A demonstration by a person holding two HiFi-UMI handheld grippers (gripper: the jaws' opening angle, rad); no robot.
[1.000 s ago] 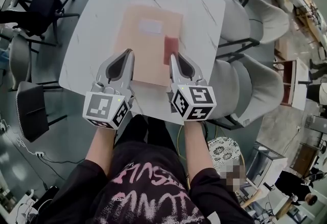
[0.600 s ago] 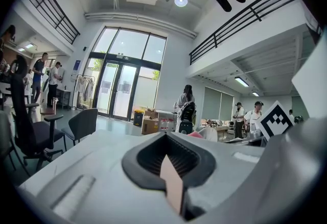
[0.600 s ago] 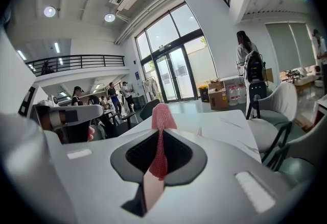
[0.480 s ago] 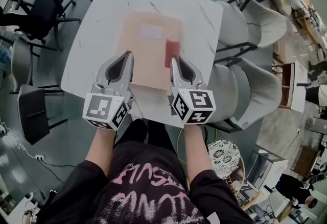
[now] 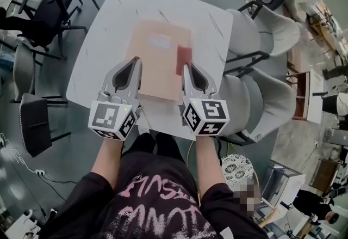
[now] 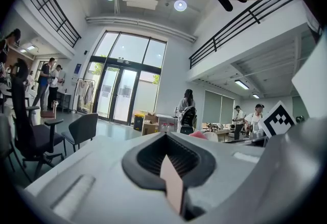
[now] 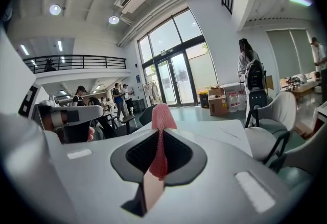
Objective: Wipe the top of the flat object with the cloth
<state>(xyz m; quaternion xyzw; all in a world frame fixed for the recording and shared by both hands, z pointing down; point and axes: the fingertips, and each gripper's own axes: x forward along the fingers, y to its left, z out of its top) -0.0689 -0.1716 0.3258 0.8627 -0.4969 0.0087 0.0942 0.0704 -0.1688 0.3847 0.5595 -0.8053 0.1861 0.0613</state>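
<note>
peach-coloured flat object [image 5: 157, 61] lies near the middle of white table [image 5: 103, 31]. left gripper [image 5: 136, 61] is at its near left edge, jaws closed on that thin edge, which shows edge-on in the left gripper view. right gripper [image 5: 186, 67] is at the object's right edge, jaws closed on red cloth [image 5: 183, 59]. the cloth lies on the object's right margin. in the right gripper view it stands up past the jaws. grey chairs [image 5: 261, 96] stand at the table's right side.
</note>
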